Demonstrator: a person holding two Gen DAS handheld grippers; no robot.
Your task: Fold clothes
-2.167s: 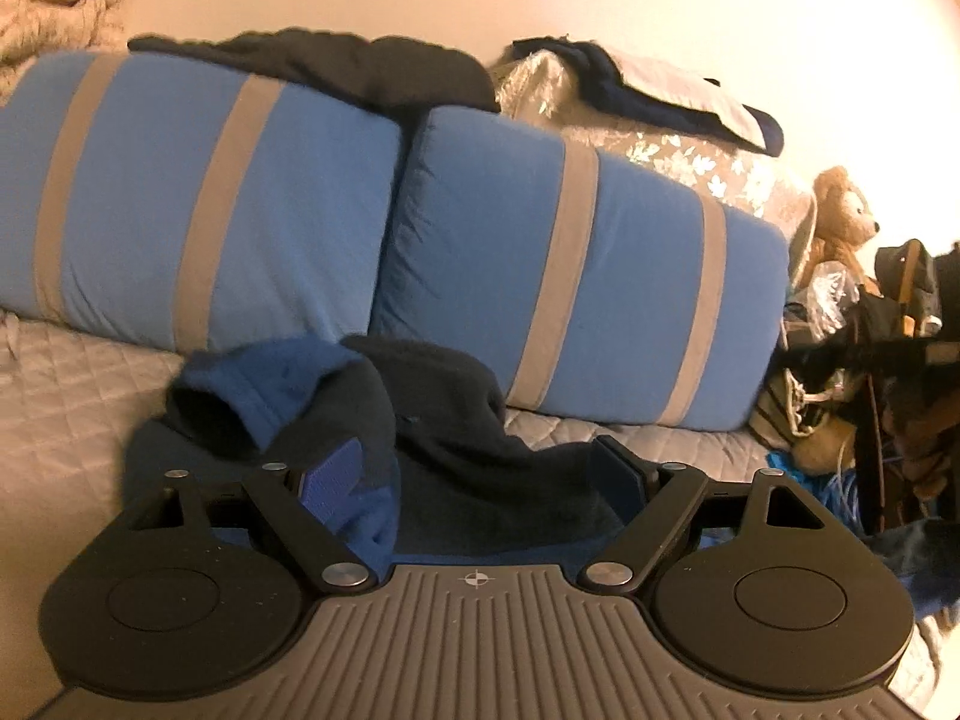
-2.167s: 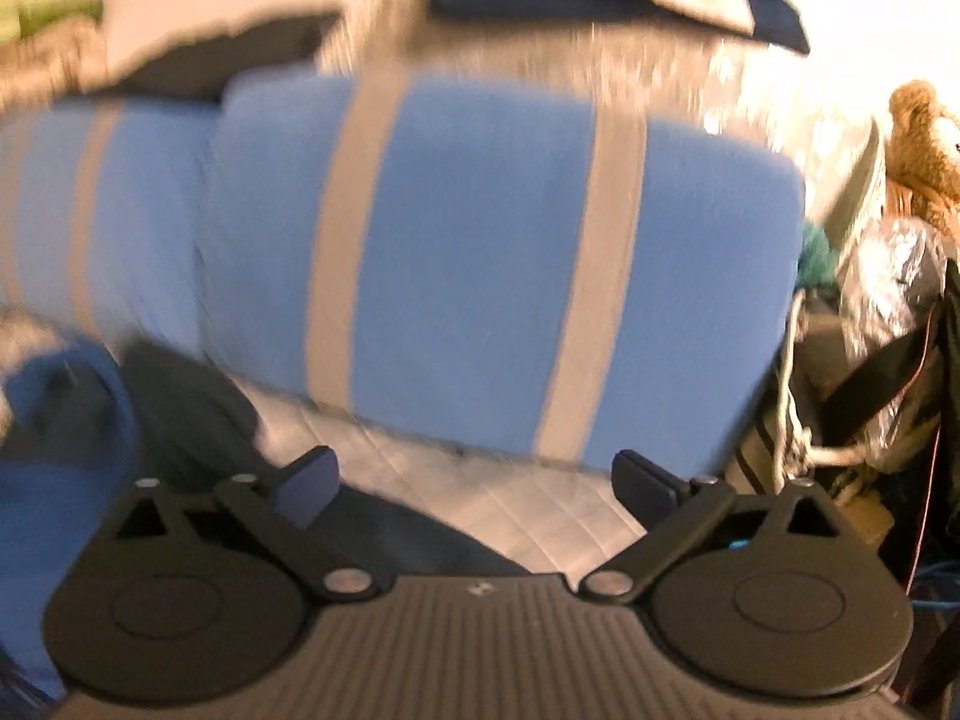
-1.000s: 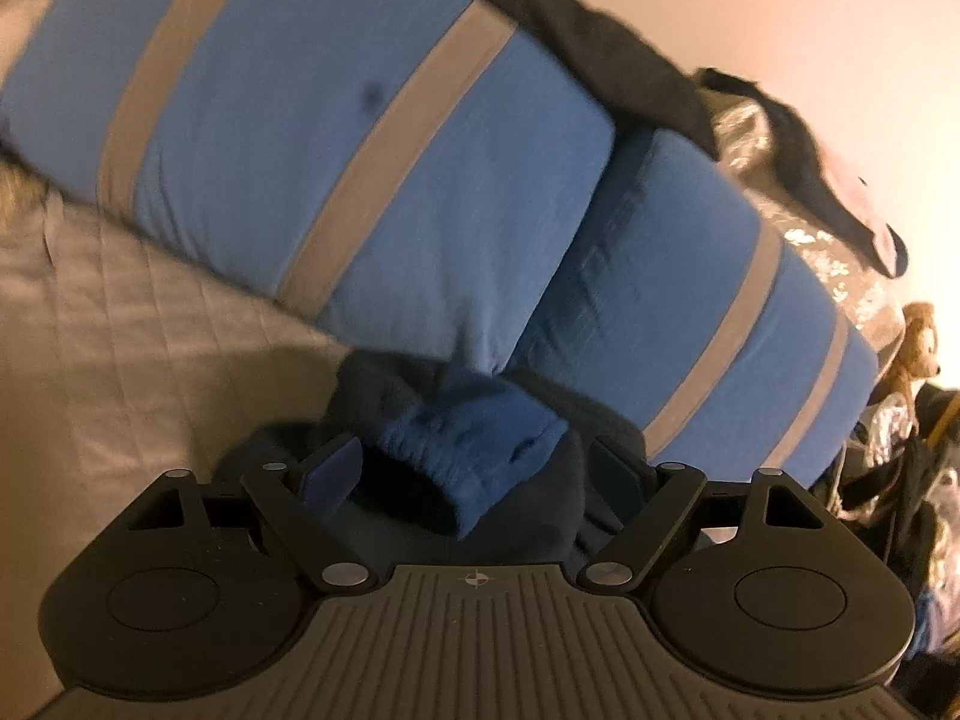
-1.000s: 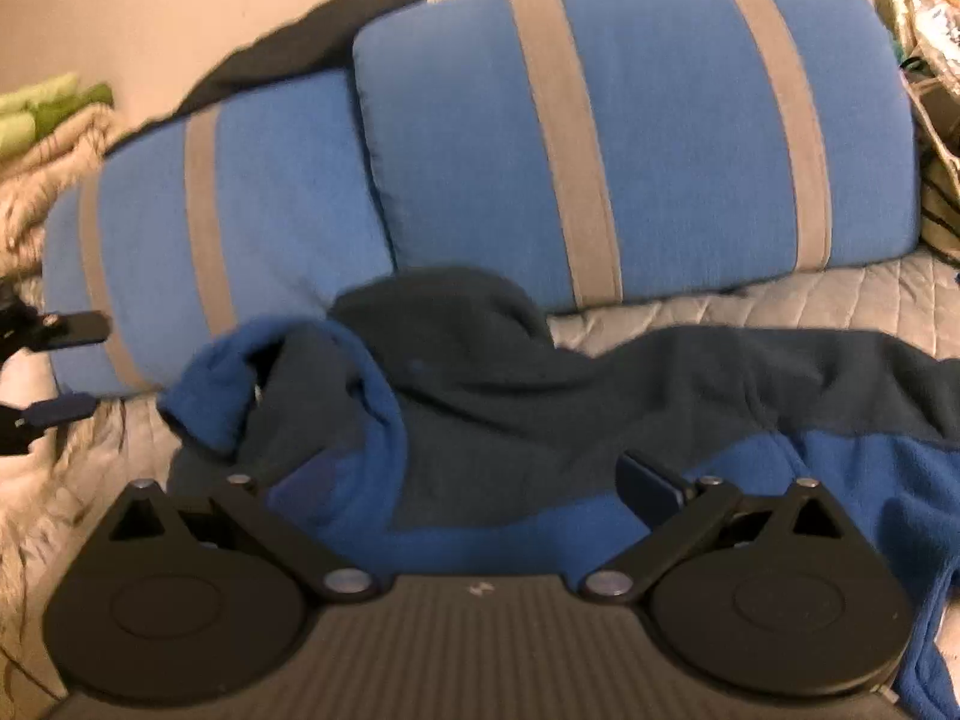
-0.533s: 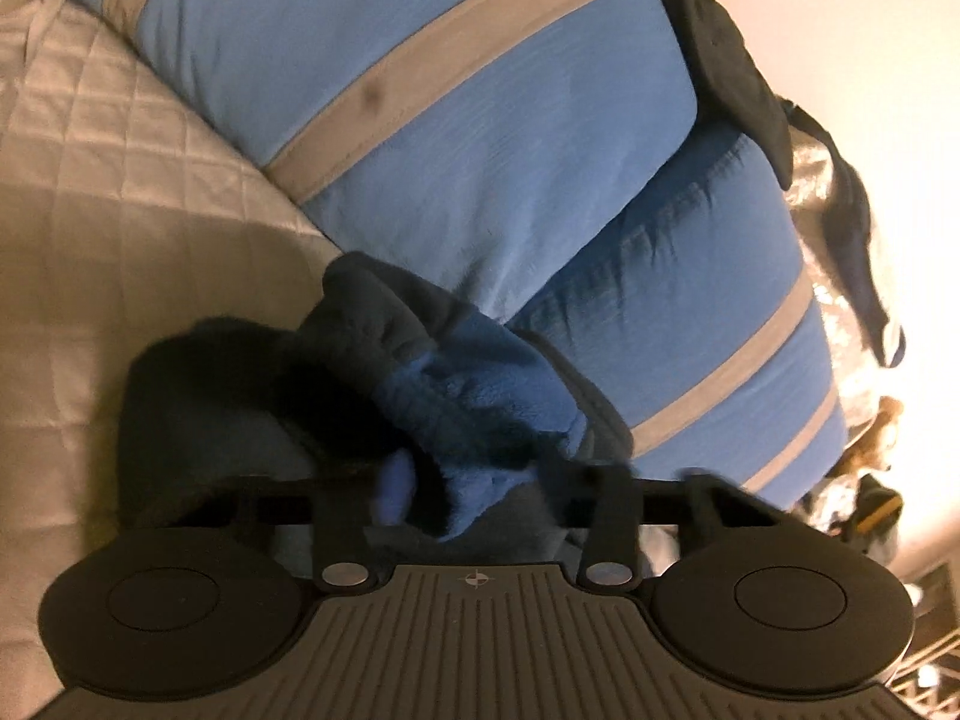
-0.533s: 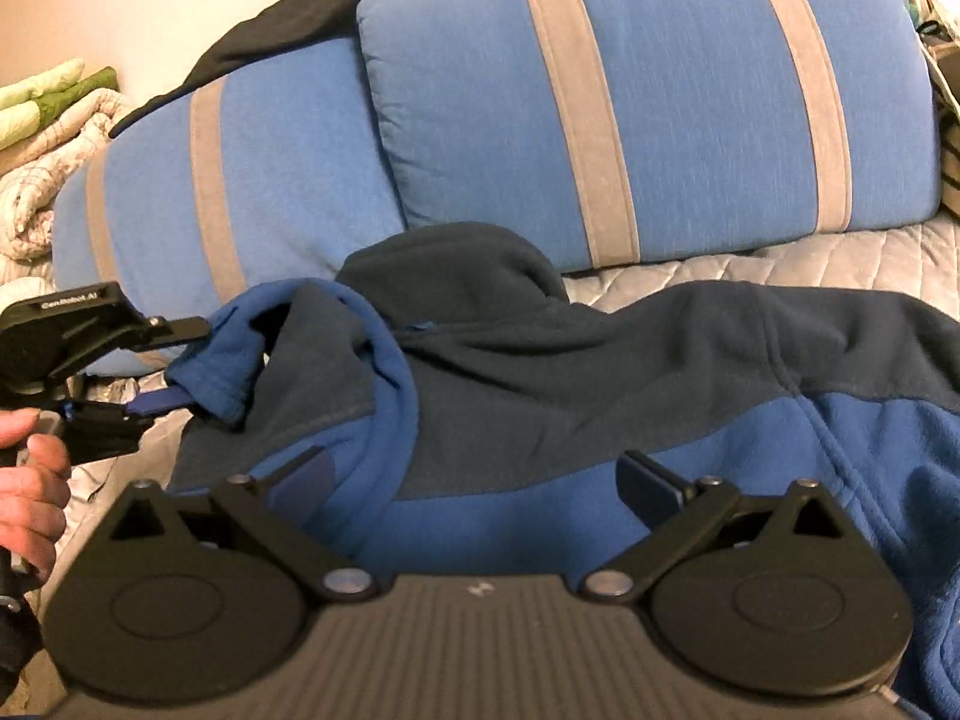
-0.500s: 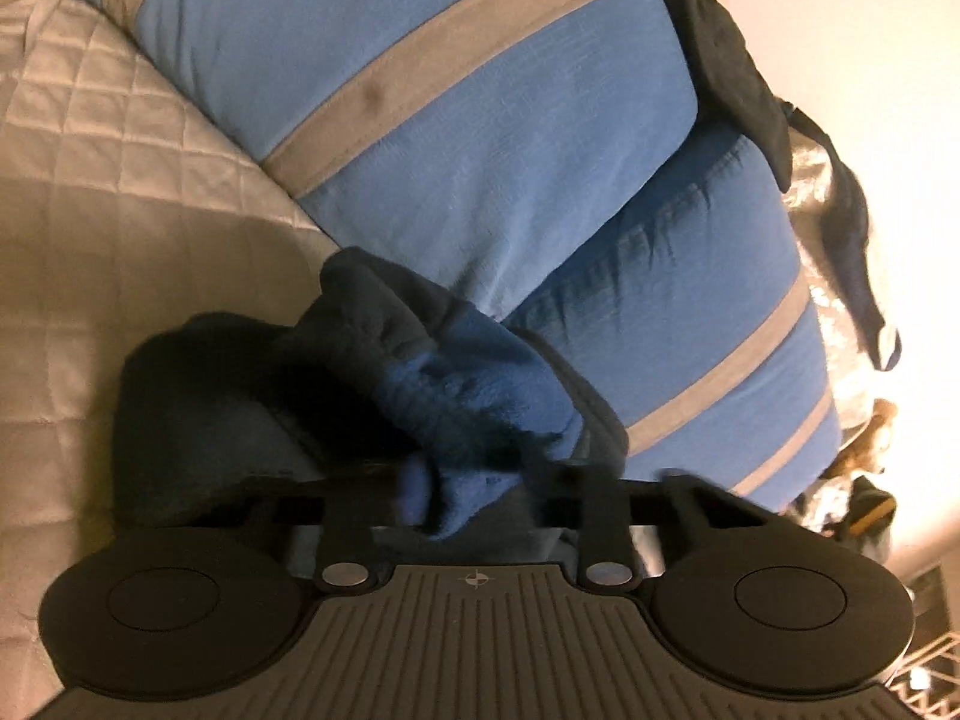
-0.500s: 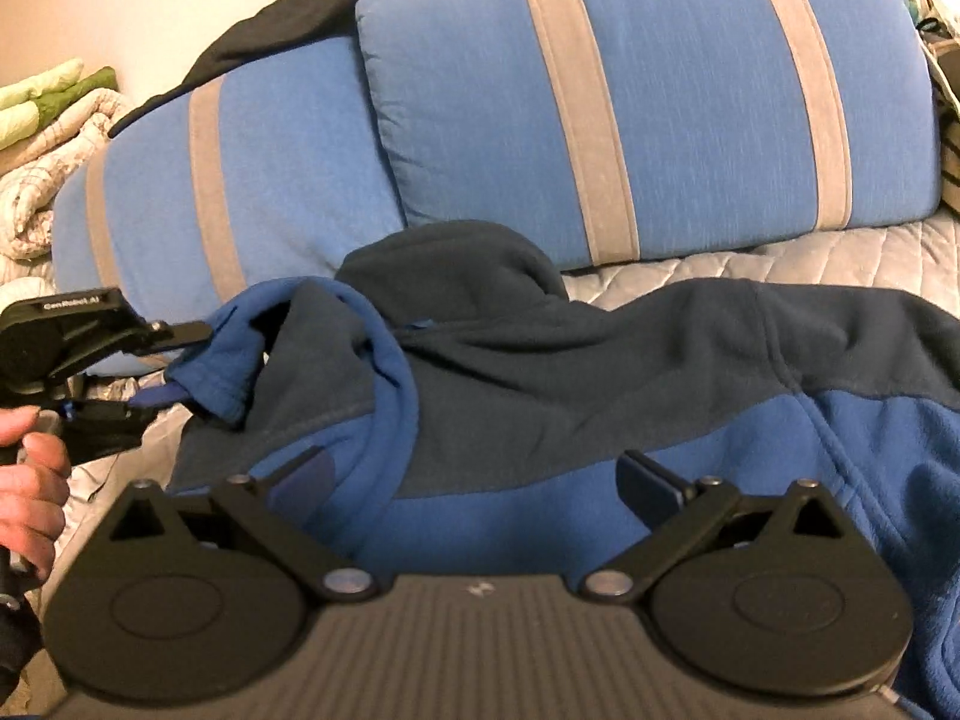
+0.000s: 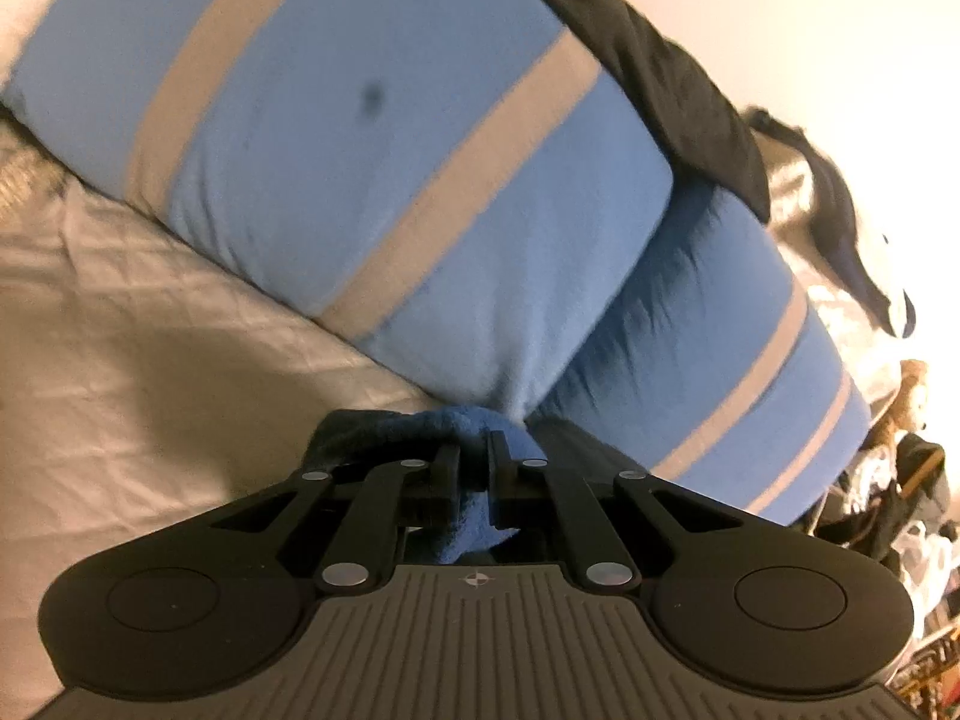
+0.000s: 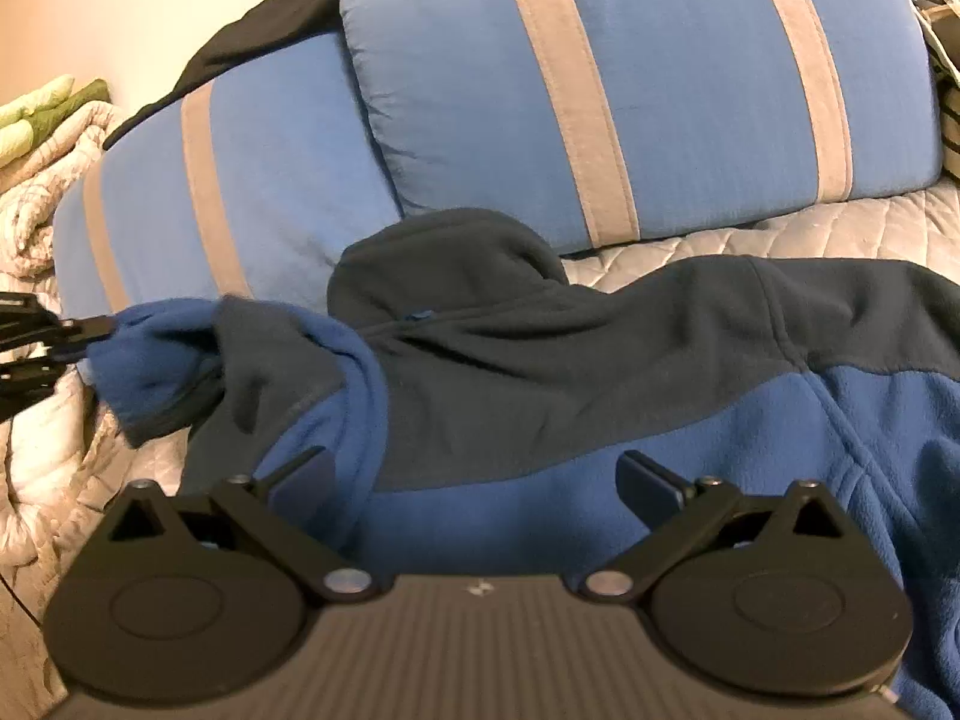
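A fleece jacket [image 10: 570, 372] in dark grey and blue lies spread on the quilted bed cover, its collar bunched near the pillows. My left gripper [image 9: 475, 450] is shut on the jacket's blue sleeve cuff [image 9: 474, 516], which bulges between its fingers. From the right wrist view that left gripper [image 10: 90, 324] shows at the left edge, pinching the cuff [image 10: 150, 354] and holding the sleeve stretched leftward. My right gripper [image 10: 474, 474] hovers open over the blue lower part of the jacket, with nothing between its fingers.
Two blue pillows with beige stripes [image 10: 600, 78] lean along the back of the bed, a dark garment [image 9: 672, 78] draped on top. The quilted cover [image 9: 150, 360] stretches to the left. A knitted blanket [image 10: 42, 180] sits far left; clutter and a teddy bear [image 9: 906, 396] stand at the right.
My left gripper has closed on the blue cuff and pulled it left and up. The right gripper has stayed open over the jacket.
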